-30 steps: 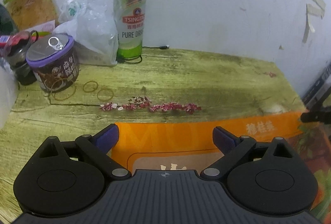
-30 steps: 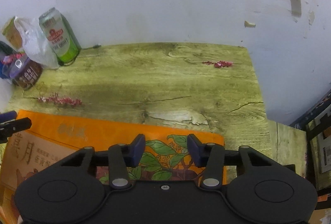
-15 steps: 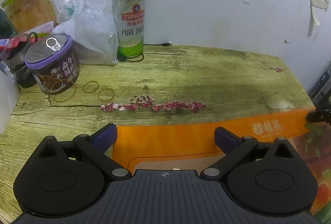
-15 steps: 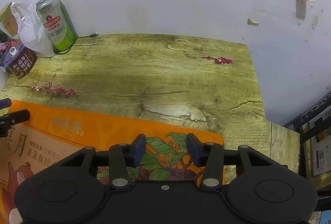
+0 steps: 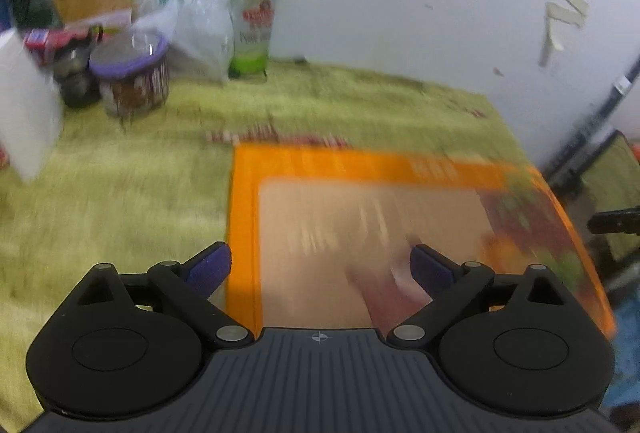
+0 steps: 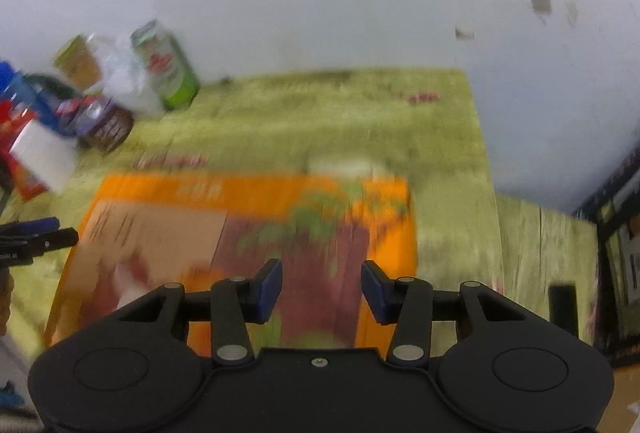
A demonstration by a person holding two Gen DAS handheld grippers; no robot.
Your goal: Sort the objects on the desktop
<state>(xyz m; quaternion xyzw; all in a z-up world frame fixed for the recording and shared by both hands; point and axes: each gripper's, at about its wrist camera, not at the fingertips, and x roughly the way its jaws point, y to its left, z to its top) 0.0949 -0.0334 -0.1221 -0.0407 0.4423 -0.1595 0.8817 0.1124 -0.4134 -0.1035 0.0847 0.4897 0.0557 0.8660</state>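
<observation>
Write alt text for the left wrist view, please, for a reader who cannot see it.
A blurred view past the open left gripper onto a flat orange box lying on a green wooden table. At the back left, by the white wall, stand a green can, a plastic bag and a purple-lidded tub.

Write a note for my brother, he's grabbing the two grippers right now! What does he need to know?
Left gripper: open wide. Its jaws have just been closing a little but press on nothing; the left end of the orange box shows below the gap.
Right gripper: partly open and empty, above the box's right half.
Things: the box lies flat on the green table. Beer can, plastic bag and purple-lidded cup are bunched in the far left corner by the wall. Red crumbs lie beyond the box.
Done: nothing is held.
Left: probably placing the box. The views are blurred, so look first.
</observation>
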